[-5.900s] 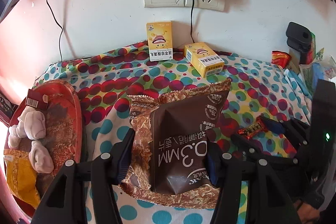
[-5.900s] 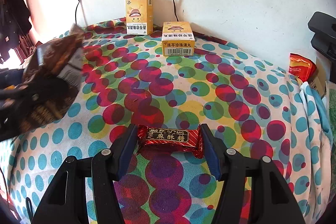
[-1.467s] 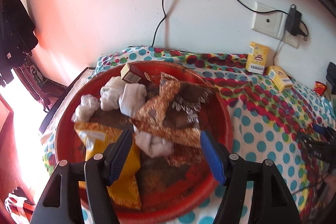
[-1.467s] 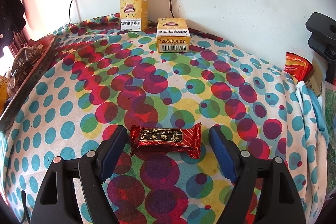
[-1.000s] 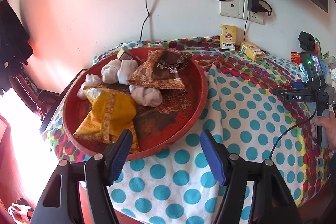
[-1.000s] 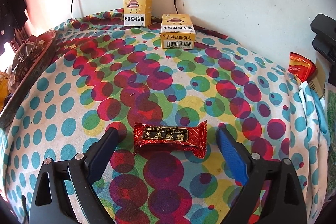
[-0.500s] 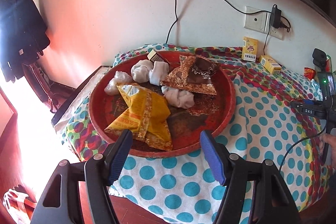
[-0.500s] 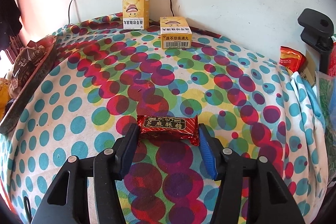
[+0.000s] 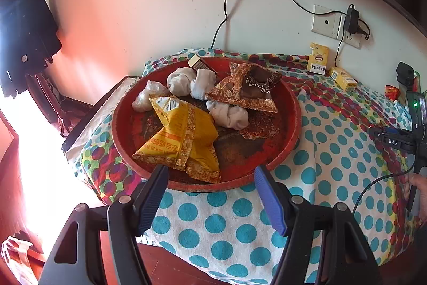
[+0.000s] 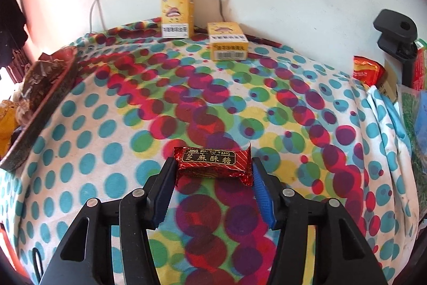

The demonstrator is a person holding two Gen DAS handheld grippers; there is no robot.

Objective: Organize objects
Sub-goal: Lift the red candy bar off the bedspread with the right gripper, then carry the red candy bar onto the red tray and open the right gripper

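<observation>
We find the right hand-held gripper (image 10: 212, 179) pinching the red candy bar (image 10: 213, 163) at lower centre of frame; next, we judge, lift toward the red tray (image 9: 289, 108).

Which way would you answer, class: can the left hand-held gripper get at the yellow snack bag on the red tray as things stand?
Probably yes. The left hand-held gripper is open and empty, and the yellow snack bag lies uncovered near the near rim of the red tray.
</observation>
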